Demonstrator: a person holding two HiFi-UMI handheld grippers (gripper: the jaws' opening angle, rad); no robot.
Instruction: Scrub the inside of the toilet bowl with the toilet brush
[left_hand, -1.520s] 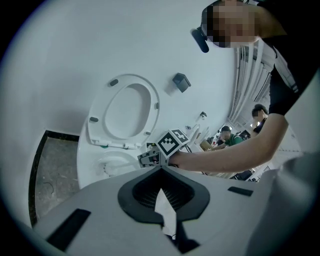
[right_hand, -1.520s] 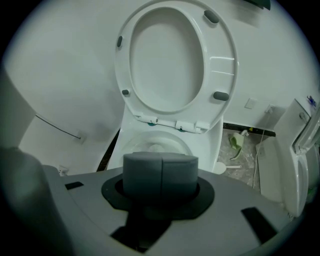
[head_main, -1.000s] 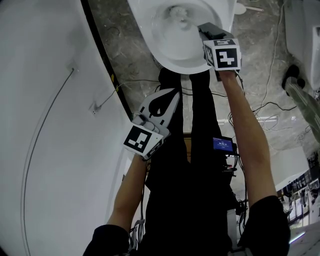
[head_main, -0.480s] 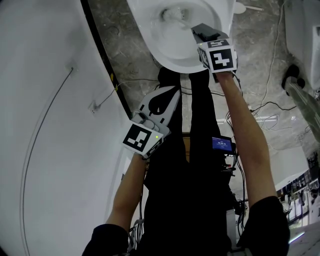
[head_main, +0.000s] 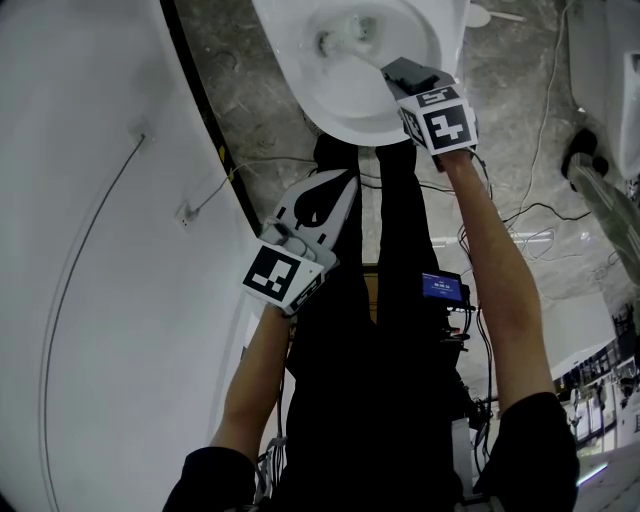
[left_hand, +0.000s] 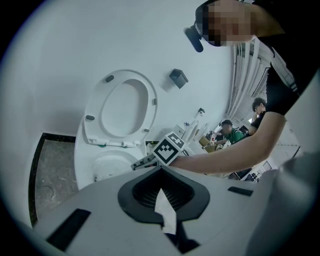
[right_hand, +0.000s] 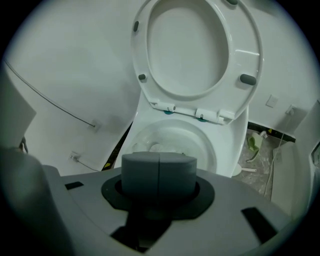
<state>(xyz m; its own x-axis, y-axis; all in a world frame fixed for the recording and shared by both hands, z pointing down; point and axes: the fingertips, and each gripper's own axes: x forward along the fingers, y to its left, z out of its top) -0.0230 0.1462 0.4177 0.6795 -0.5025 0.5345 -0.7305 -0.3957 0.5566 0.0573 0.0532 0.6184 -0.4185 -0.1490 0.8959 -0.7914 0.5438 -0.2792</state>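
The white toilet bowl (head_main: 335, 105) stands at the top of the head view, its seat (right_hand: 192, 50) raised against the wall. My right gripper (head_main: 392, 72) reaches over the bowl's right rim, shut on the toilet brush handle. The white brush head (head_main: 345, 38) sits deep inside the bowl, and it shows just past the closed jaws (right_hand: 159, 172) as the brush head (right_hand: 157, 148). My left gripper (head_main: 343, 185) hangs in front of the bowl over the dark trousers, shut and holding nothing. The left gripper view shows the bowl (left_hand: 107, 167) and the right gripper (left_hand: 137, 164) above it.
A curved white wall (head_main: 90, 250) with a black floor strip (head_main: 205, 110) bounds the left. Cables (head_main: 545, 130) lie on the stone floor at the right. A green object (right_hand: 252, 142) lies beside the toilet base. People (left_hand: 227, 131) are in the background.
The right gripper has shifted slightly left over the rim and the brush head has moved about inside the bowl. The left gripper has stayed nearly still.
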